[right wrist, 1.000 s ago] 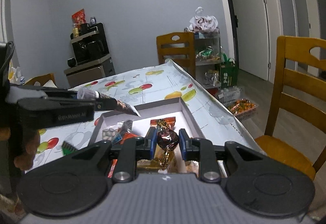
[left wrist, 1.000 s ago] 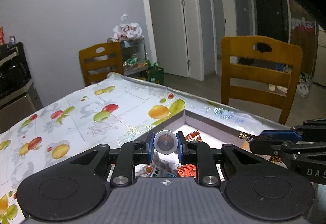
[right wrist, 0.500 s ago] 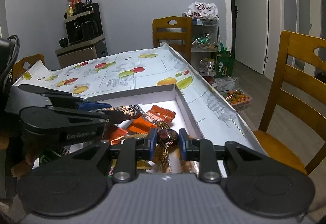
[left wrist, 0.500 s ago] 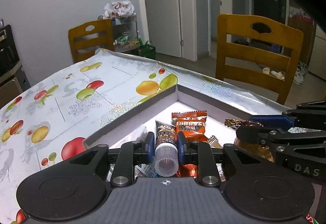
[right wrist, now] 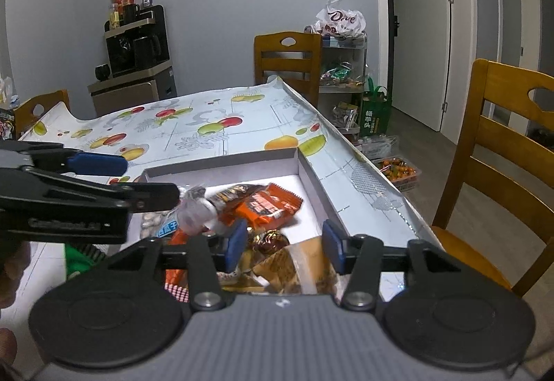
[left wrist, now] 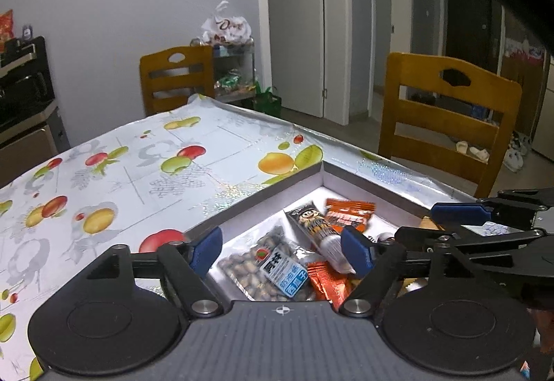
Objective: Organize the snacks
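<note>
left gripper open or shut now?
Open. The left gripper jaws have just been opening; blue pads stand wide apart, the dark tube-shaped snack lying loose in the white box.

Table (right wrist: 214, 135) under glossy fruit-print cloth (left wrist: 145, 173), shallow grey snack box (right wrist: 311, 180) lying near its corner

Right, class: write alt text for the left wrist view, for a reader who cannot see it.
The left gripper, jaws just opened and holding nothing, hangs over a shallow box of snacks: a tube-shaped packet, a peanut bag, orange wrappers. The box sits on a fruit-print tablecloth.
</note>
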`<state>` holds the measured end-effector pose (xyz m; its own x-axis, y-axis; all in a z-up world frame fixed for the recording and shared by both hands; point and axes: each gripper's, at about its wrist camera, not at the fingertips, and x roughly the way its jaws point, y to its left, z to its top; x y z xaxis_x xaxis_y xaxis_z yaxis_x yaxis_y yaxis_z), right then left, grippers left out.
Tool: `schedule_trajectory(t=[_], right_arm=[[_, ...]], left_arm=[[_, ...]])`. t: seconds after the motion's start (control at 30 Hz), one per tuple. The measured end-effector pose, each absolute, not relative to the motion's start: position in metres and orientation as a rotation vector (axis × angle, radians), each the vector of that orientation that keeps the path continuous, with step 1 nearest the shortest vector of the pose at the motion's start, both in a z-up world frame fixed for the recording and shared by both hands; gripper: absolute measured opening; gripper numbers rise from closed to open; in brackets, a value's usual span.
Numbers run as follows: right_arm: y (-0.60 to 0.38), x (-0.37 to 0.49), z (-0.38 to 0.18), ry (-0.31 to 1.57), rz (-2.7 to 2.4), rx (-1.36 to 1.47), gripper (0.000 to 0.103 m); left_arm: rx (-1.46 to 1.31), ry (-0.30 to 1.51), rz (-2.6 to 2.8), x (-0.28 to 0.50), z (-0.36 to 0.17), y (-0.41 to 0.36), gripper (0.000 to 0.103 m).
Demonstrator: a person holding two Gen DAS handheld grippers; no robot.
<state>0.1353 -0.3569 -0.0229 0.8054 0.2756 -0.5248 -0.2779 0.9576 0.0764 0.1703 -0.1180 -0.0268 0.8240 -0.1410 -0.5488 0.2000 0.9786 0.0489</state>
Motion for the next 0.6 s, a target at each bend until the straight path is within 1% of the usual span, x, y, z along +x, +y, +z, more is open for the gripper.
schedule_trajectory(t=[0.03,0.17,0.23,0.27,0.3,0.33,0.4,0.43,0.5,0.6], right_arm=[[-0.357,0.133,-0.022,0.561,0.297,-0.002,0.049],[-0.359,0.119,-0.014,0.543,0.296,0.001,0.053],[-0.362,0.109,-0.007,0.528,0.295,0.009,0.060],[-0.363,0.104,-0.004,0.521,0.294,0.017,0.063],[-0.365,0.097,0.000,0.513,0.291,0.026,0.068],[-0.368,0.090,0.004,0.505,0.290,0.034,0.073],[-0.371,0.072,0.012,0.492,0.287,0.042,0.080],[-0.373,0.063,0.015,0.489,0.288,0.043,0.086],[-0.376,0.042,0.022,0.483,0.296,0.045,0.091],[-0.377,0.015,0.027,0.487,0.298,0.036,0.094]], left_arm=[[0.101,0.572,-0.180,0.167,-0.025,-0.116,0.084],[0.091,0.545,-0.179,0.151,-0.014,-0.111,0.092],[0.084,0.534,-0.182,0.141,-0.009,-0.109,0.099],[0.079,0.529,-0.185,0.135,-0.007,-0.107,0.100],[0.075,0.527,-0.191,0.129,-0.005,-0.106,0.102],[0.075,0.526,-0.195,0.123,-0.003,-0.104,0.103],[0.078,0.529,-0.205,0.109,0.000,-0.102,0.103],[0.078,0.535,-0.207,0.102,0.001,-0.101,0.103],[0.077,0.552,-0.213,0.090,0.001,-0.099,0.103],[0.076,0.569,-0.222,0.072,-0.001,-0.096,0.103]])
